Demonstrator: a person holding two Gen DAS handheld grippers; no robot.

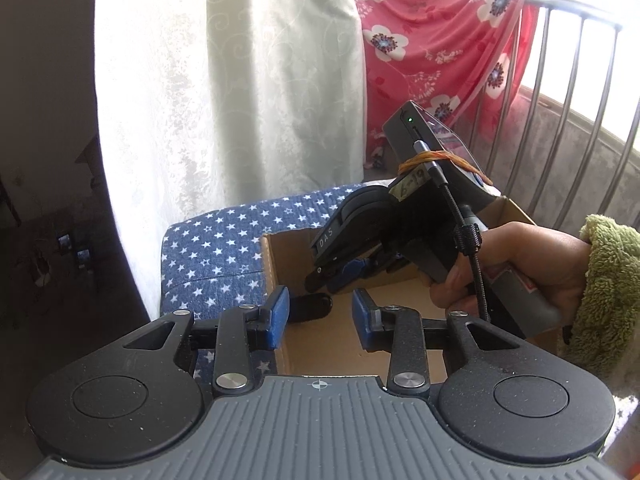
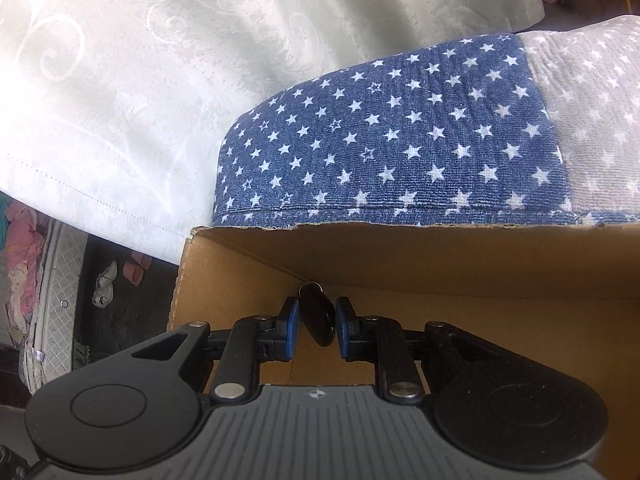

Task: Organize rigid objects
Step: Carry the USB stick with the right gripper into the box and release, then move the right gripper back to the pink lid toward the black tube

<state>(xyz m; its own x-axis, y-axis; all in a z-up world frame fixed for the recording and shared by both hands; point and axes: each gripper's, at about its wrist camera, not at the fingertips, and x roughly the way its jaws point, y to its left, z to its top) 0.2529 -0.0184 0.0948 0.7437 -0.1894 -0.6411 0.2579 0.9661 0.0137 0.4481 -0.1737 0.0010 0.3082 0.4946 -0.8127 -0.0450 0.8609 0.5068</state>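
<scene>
Inside the cardboard box, a black key fob is seen lying near the corner, between the blue pads of the right tongs, which are parted with small gaps on both sides. Nothing is held by the left tongs, likewise parted over the box edge. The star-patterned cushion is pressed against the box.

Two close downward wrist views, shared cardboard box.
</scene>
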